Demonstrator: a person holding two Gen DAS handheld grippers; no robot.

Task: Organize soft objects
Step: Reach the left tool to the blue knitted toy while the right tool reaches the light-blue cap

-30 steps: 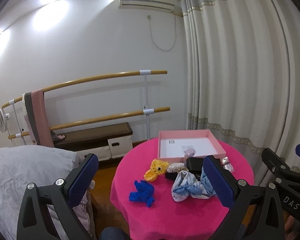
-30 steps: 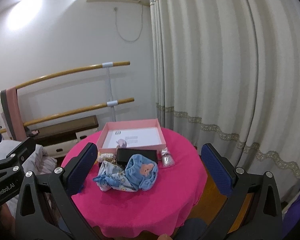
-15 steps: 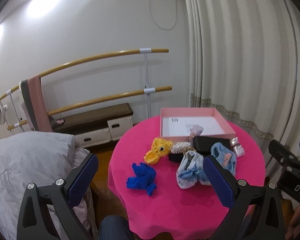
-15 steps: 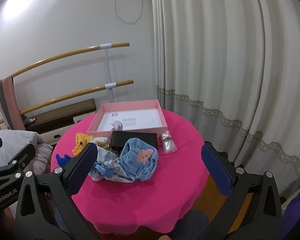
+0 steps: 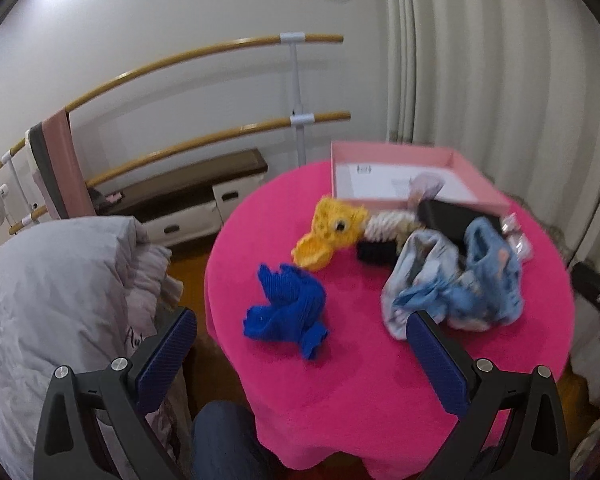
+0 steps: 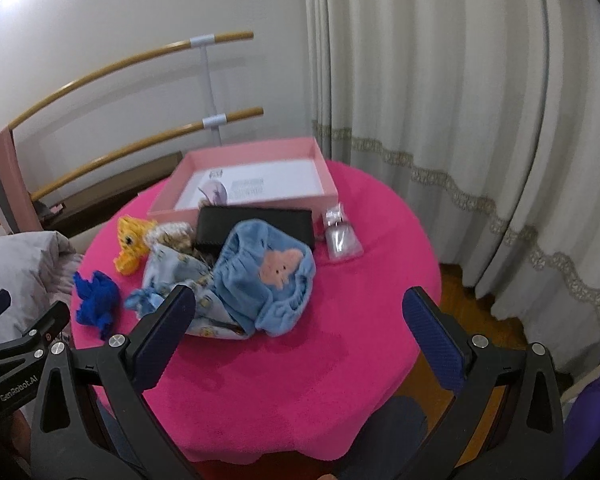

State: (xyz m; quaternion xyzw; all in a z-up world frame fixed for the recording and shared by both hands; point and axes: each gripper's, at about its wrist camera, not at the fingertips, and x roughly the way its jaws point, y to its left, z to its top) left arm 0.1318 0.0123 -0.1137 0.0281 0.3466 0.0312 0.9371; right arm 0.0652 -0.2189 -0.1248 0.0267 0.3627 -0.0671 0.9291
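Hovering above the pink-draped table [image 5: 380, 380], both the left tongs [image 5: 300, 356] and the right tongs [image 6: 300, 328] gape wide and hold nothing. At frame centre lie a blue knit piece [image 5: 288, 312], a yellow knit toy [image 5: 332, 236] and a light-blue cloth bundle [image 6: 264, 276]; the pink box [image 6: 320, 164] sits behind them.
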